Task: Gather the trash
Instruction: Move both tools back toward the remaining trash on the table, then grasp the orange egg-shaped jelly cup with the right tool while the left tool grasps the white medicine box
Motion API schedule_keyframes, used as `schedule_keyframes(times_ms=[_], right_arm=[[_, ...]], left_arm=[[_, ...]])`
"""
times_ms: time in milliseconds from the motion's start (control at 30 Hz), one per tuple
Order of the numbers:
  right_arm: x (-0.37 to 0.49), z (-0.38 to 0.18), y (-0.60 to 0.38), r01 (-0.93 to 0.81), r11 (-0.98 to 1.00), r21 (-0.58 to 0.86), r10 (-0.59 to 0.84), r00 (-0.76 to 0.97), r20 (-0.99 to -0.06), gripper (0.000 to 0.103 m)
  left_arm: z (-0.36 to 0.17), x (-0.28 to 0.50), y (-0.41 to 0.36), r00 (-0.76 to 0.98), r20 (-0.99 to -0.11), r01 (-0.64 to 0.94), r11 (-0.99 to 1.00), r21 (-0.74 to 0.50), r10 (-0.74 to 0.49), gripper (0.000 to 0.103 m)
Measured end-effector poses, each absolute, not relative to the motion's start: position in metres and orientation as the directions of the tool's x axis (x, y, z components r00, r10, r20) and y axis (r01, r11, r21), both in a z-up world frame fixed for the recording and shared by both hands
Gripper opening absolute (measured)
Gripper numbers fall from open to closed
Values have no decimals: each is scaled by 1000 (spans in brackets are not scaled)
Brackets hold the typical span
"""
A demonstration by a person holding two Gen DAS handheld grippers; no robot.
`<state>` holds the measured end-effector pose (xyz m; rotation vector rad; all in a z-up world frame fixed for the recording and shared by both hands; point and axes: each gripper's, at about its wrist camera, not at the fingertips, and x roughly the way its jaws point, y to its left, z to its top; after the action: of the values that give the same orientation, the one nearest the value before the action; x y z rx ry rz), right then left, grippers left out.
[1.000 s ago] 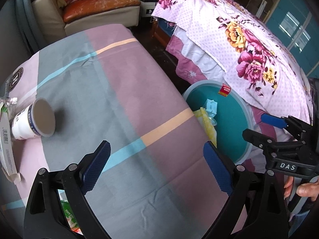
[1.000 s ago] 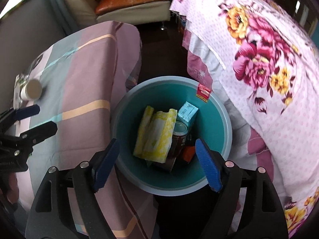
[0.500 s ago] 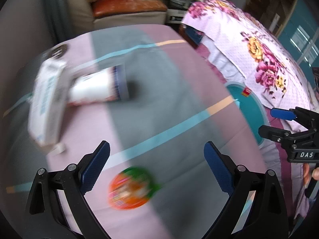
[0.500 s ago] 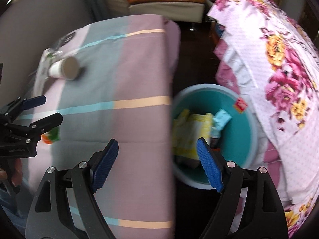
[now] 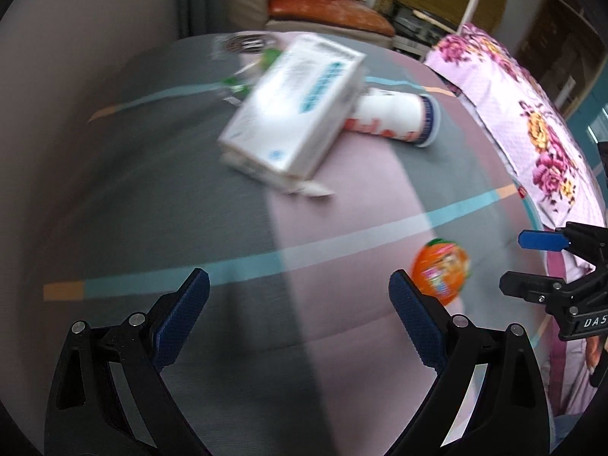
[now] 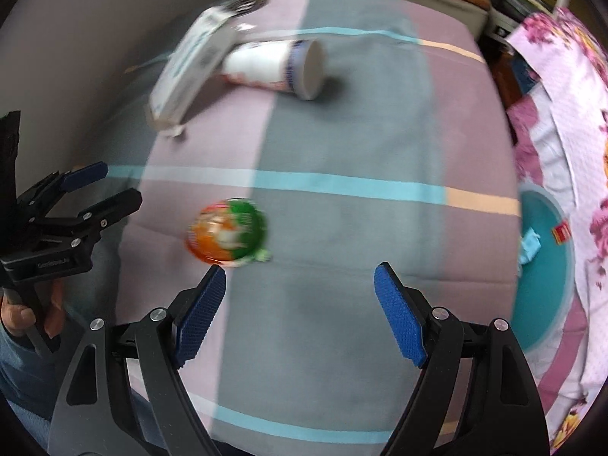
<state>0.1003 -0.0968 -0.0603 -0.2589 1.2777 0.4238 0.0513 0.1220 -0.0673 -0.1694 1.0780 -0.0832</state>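
Round orange-and-green wrapper (image 6: 227, 232) flat on striped tablecloth (image 6: 342, 133), blurred

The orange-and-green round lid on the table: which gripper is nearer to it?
Right. The right gripper has its left finger almost at the lid. The left gripper points at bare cloth, with the lid off beyond its right finger. Both are open.

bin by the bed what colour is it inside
Teal inside the bin, clearest in the right wrist view.

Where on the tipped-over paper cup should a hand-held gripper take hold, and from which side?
Probably across the paper cup's middle, coming from above. It lies on its side on the tablecloth, its mouth is open, and a white box leans over its closed end.
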Motion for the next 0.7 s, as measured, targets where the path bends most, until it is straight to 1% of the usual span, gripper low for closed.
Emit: schedule_keyframes(times_ms=[167,300,467,500,533,667,700], right_arm=[[99,-73,-67,-474,880,36,157,218,-963,76],[101,-86,-54,-479,877,44,154,194,-969,66],[98,-92,-48,-497,866,59,178,196,-964,62],[96,-91,-45,-510,859,43,171,208,-963,56],[95,-90,-45,-515,856,36,168,211,-963,53],[99,-82,-47,-506,861,52,183,213,-960,47],[104,-77,-49,-495,868,43,180,232,-956,43]], left_arm=[[-74,42,157,471,-871,-68,979,-192,-138,95],[-78,36,173,466,-874,-91,975,-204,-139,95],[-82,35,176,457,-878,-93,974,-206,-142,96],[-82,37,175,456,-878,-90,975,-206,-144,96],[-82,38,173,456,-878,-86,975,-205,-145,96],[-77,52,163,464,-874,-55,980,-194,-147,96],[-74,58,160,469,-871,-43,982,-185,-143,96]])
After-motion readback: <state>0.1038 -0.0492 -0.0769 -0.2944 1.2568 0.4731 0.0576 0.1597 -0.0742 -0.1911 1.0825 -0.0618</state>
